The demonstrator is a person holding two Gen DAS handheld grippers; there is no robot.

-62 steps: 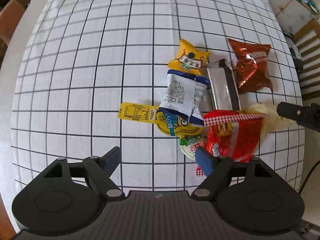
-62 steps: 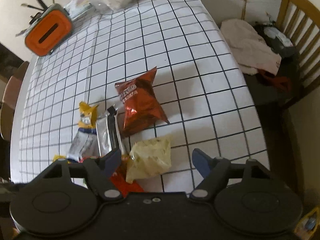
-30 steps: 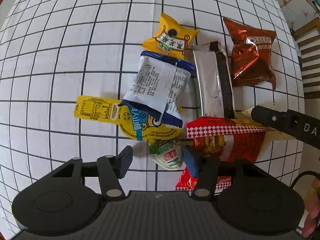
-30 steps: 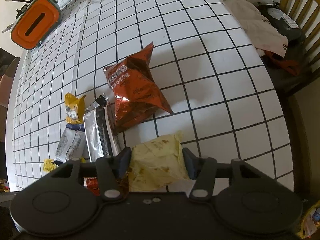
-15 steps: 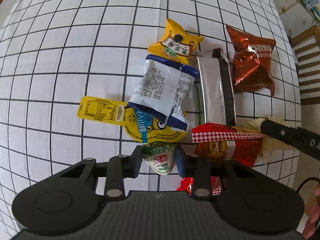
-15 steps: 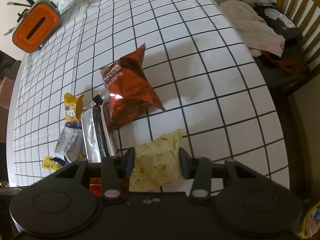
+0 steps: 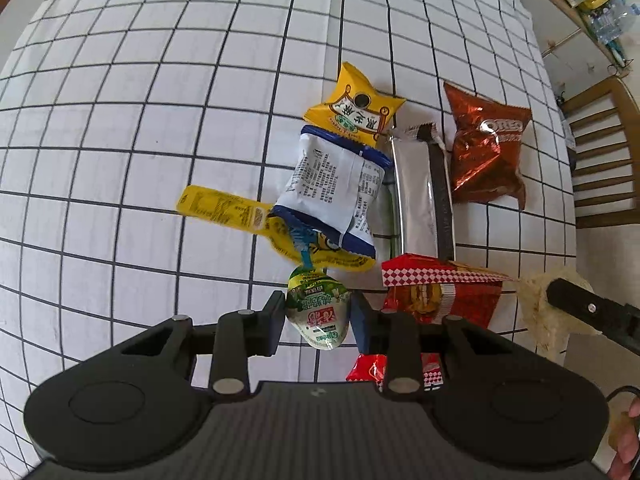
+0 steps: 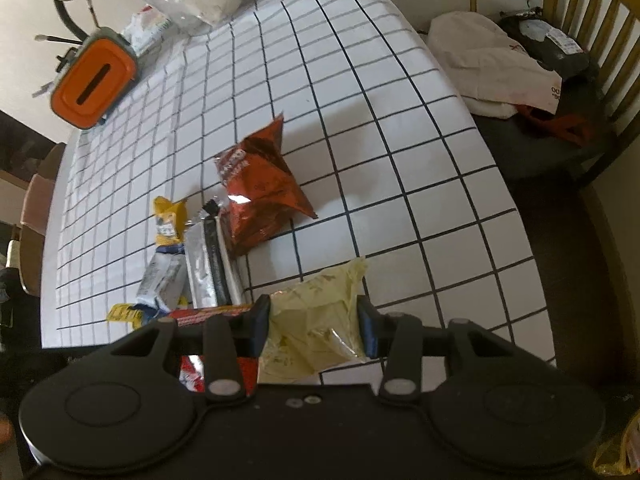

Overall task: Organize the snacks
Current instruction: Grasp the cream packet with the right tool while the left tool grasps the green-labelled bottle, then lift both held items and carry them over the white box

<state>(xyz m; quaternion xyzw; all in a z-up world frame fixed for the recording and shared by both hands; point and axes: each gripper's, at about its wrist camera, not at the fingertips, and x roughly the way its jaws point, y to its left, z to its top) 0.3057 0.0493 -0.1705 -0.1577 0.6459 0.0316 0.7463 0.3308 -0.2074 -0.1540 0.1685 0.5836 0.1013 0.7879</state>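
The checked worktop (image 7: 160,120) carries a heap of snacks: the copper Oreo bag (image 7: 486,152), the silver bar (image 7: 420,200), the white-and-blue packet (image 7: 336,184). The right gripper (image 8: 314,326) has just closed its fingers on the pale yellow bag (image 8: 316,320), near the worktop's edge. The left gripper (image 7: 318,318) has just clamped the small green jelly cup (image 7: 318,312), beside the red checked packet (image 7: 440,292).
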